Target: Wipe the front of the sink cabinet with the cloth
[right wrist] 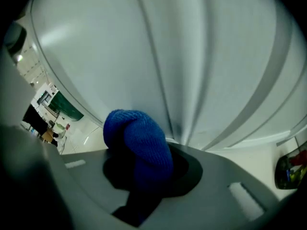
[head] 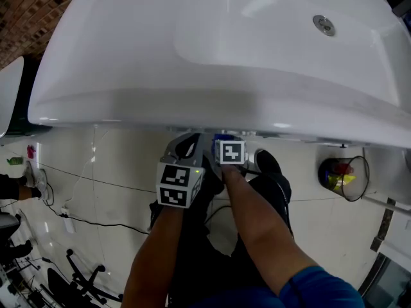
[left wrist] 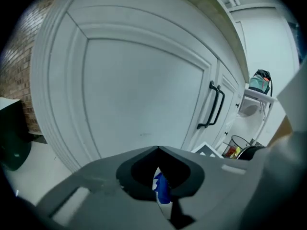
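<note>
Right gripper view: right tool (right wrist: 144,169) pinches the bunched blue cloth (right wrist: 136,138) right at the white sink cabinet (right wrist: 144,56) front, contact unclear. Left tool (left wrist: 158,150) is pressed together on a blue-white sliver, likely the same cloth. No wipe marks show, so progress can't be judged.

The left forearm (head: 151,268) and the right forearm (head: 266,233) are reaching forward and down, close side by side. The left gripper (left wrist: 158,152) is pressing its jaws together on a thin blue and white edge of the cloth (right wrist: 136,135). The right gripper (right wrist: 144,164) is clamping a thick bunch of it.
</note>
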The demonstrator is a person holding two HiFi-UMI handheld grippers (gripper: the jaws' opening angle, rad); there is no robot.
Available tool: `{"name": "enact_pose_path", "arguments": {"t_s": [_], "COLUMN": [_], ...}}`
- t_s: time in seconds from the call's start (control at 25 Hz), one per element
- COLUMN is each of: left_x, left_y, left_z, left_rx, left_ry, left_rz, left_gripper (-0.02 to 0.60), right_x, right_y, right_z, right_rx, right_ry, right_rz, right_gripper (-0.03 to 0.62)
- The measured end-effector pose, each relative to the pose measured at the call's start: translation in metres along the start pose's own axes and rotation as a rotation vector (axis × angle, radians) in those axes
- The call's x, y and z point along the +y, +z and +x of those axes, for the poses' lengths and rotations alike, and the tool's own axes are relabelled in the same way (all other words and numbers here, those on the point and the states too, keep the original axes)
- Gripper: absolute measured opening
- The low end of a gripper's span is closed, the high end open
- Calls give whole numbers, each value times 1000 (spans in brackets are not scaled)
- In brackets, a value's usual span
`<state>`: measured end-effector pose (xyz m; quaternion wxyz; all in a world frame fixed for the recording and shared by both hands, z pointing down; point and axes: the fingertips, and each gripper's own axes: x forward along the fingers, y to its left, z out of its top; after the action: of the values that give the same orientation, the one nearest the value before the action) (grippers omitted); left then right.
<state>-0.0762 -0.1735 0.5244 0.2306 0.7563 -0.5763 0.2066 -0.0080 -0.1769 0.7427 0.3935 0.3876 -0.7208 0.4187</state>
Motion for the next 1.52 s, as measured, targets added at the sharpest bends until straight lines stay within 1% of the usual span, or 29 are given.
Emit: {"name": "enact_pose_path", "arguments": {"t_s": [0.08,0.12,0.16,0.2,0.24,0.28,0.4,0.44,0.48,0.6,0.68,0.8,0.92,1.0,1.08,1.16,1.28,1.4,1.52], "left_x": [-9,-13,-16,-18,-21,-23,-28,-29,-30,-35,-44,-65,-88,-102,-115,-131,-162,-192,-217], "left_y": [-1,0,0,0,0,0,-1,-1,-1,1,1,-4,-8,-8,-5,-3,-4,-11,-14], "left_z": [6,8,10,11,13,15,19,19,20,23,28,38,46,50,54,59,69,77,85], "left_rx": [18,23,28,33,39,45,62,65,67,71,81,114,144,150,147,149,164,199,222], "left_ry": [-16,-20,-24,-26,-28,-31,-42,-45,-49,-68,-92,-153,-219,-252,-283,-317,-381,-440,-482], "left_rz": [26,33,39,45,53,62,88,89,85,64,69,97,137,154,161,165,193,244,282], "left_gripper": [2,3,3,3,2,2,3,2,2,2,3,2,3,3,2,3,2,3,3], "right_x": [-3,-11,-25,-34,-37,-37,-18,-21,-28,-58,-72,-88,-112,-133,-160,-191,-208,-248,-279], "right_y": [2,1,0,1,3,7,11,9,10,14,14,13,10,11,9,3,9,1,-3], "right_z": [-3,-6,-9,-12,-14,-16,-14,-15,-17,-25,-31,-41,-53,-60,-71,-91,-104,-108,-116], "right_rx": [-17,-20,-17,-19,-28,-42,-85,-88,-93,-108,-106,-104,-94,-116,-121,-99,-163,-177,-196], "right_ry": [32,10,-37,-61,-57,-37,131,148,143,83,70,66,29,0,-59,-156,-113,-148,-175], "right_rz": [45,52,47,42,37,29,55,59,49,-3,1,19,37,60,83,97,150,174,182], "right_gripper": [81,81,81,81,81,81,81,80,80,80,80,80,80,78,78,78,78,78,78]}}
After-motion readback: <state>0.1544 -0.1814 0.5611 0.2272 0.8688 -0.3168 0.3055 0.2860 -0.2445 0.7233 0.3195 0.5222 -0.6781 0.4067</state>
